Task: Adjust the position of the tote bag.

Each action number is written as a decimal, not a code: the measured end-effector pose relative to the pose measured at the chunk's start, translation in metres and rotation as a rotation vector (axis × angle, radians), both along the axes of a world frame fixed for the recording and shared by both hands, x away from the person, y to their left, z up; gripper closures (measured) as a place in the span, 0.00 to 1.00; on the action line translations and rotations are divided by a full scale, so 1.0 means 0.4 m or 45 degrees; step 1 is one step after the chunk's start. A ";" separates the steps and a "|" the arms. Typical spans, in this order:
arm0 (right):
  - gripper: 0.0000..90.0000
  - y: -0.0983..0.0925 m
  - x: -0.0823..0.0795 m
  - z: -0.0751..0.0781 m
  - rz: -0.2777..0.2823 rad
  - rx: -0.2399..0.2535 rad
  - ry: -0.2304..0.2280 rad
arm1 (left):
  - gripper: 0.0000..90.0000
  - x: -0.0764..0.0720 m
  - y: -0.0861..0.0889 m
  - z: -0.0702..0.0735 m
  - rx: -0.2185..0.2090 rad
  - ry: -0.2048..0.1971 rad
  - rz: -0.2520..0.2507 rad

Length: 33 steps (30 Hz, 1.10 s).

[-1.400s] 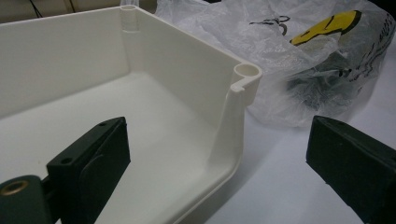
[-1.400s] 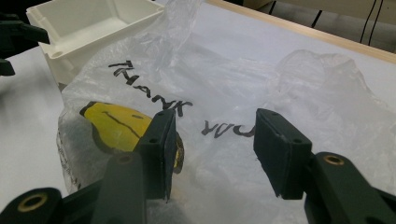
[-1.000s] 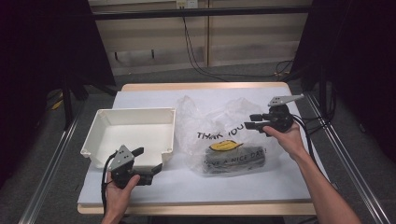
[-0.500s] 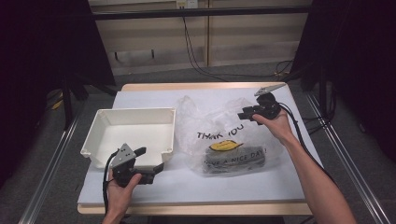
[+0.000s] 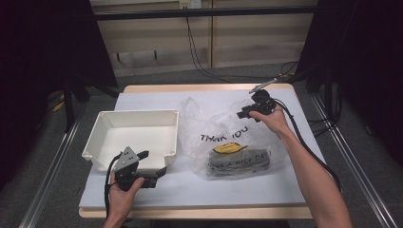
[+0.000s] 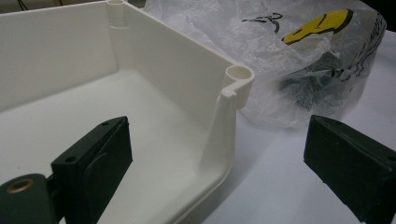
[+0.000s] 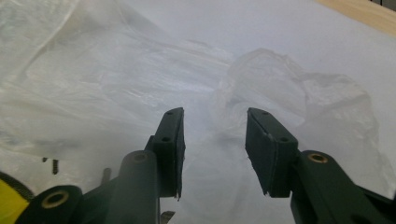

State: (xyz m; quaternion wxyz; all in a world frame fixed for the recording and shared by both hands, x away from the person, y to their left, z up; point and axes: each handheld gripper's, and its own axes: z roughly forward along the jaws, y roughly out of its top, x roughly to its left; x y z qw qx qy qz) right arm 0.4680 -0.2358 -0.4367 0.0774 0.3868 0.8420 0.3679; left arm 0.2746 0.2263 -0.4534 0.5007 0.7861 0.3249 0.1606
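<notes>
A clear plastic bag [image 5: 223, 135] printed "THANK YOU", with a yellow smiley, lies mid-table; something dark [image 5: 237, 164] sits inside its near end. My right gripper [image 5: 243, 114] hovers over the bag's far right edge. In the right gripper view its jaws [image 7: 215, 128] stand partly open over crumpled plastic [image 7: 275, 88], having just closed a little, with nothing pinched between them. My left gripper [image 5: 154, 164] rests near the front edge, wide open. Its jaws [image 6: 219, 123] stand on either side of the near corner of the white tray [image 6: 233, 77].
The white tray [image 5: 102, 137] has nothing in it and sits left of the bag on the white sheet covering the table [image 5: 157, 102]. Cables run along the right table edge [image 5: 304, 137]. Metal rails flank both sides of the table.
My right gripper has moved left and farther away, across the bag's upper right part. The left gripper has stayed put.
</notes>
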 end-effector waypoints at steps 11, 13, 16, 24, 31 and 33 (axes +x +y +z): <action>0.49 0.015 0.051 -0.063 -0.019 -0.096 0.087 | 0.08 -0.003 0.008 -0.003 0.002 0.005 0.008; 0.47 0.020 0.054 -0.072 -0.029 -0.098 0.096 | 0.08 -0.003 0.009 -0.003 0.002 0.005 0.007; 0.49 0.025 0.058 -0.085 -0.043 -0.107 0.120 | 0.08 -0.004 0.010 -0.004 0.003 0.001 0.009; 0.92 0.029 0.058 -0.093 -0.089 -0.177 0.070 | 0.08 -0.004 0.013 -0.003 0.012 -0.002 0.016; 1.00 0.023 0.048 -0.082 -0.060 -0.053 0.067 | 0.08 -0.005 0.011 -0.004 0.010 -0.001 0.010; 1.00 0.021 0.040 -0.061 -0.060 -0.008 0.058 | 0.08 -0.004 0.010 -0.004 0.015 -0.001 0.010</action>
